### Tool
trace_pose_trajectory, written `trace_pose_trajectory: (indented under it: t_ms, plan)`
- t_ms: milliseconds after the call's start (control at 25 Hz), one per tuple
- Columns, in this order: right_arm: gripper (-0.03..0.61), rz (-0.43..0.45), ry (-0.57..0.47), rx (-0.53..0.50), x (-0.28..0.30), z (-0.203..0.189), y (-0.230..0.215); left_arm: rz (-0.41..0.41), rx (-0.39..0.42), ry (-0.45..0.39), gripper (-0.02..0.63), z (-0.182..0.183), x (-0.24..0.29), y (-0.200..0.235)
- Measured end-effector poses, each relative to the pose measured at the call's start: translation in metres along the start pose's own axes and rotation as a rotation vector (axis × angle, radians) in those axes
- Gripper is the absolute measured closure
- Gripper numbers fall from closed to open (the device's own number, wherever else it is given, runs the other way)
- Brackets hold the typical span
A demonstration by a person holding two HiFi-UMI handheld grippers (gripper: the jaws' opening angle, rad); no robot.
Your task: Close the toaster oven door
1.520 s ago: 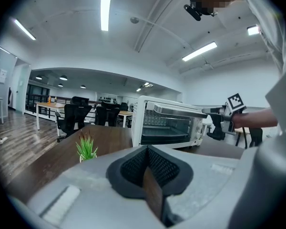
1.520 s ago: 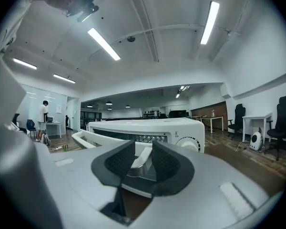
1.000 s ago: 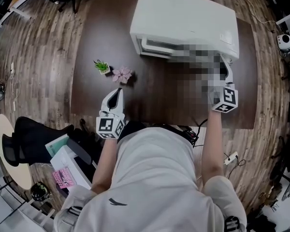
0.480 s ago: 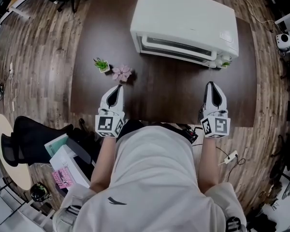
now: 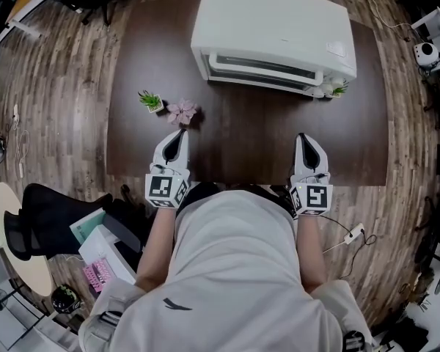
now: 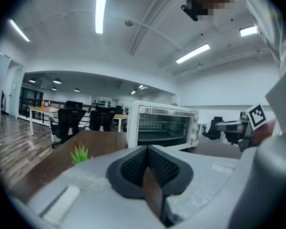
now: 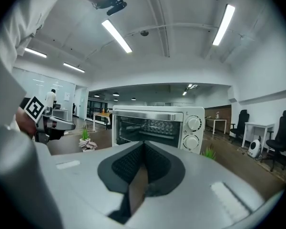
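Observation:
A white toaster oven (image 5: 273,37) stands at the far side of the dark brown table (image 5: 242,141), its glass door (image 5: 268,72) shut against the front. The oven (image 6: 164,125) also shows in the left gripper view, and the right gripper view has the oven (image 7: 157,125) with two knobs (image 7: 193,132). My left gripper (image 5: 179,138) rests near the table's front edge, jaws shut with nothing between them. My right gripper (image 5: 305,141) sits at the front right, well back from the oven, jaws shut and empty.
A small green potted plant (image 5: 151,100) and a pink flower (image 5: 183,111) stand on the table left of centre. Another small green plant (image 5: 339,89) sits by the oven's right front corner. Office chairs and desks surround the table; cables lie on the floor at the right.
My right gripper has pulled back from the oven's right front to the table's near edge and its jaws have closed. The left gripper has stayed put.

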State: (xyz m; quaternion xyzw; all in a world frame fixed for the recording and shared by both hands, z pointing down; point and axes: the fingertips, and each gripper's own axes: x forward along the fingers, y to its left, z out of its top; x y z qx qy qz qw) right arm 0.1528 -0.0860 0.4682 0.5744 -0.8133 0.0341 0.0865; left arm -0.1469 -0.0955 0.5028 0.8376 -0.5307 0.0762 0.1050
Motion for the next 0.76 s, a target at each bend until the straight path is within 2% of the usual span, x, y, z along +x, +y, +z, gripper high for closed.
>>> trace_pose_trajectory:
  t_ms: [760]
  plan:
    - [0.580, 0.017, 0.001, 0.009, 0.0064, -0.0008, -0.0009, 0.003, -0.002, 0.001, 0.609, -0.0006, 0.0059, -0.0023]
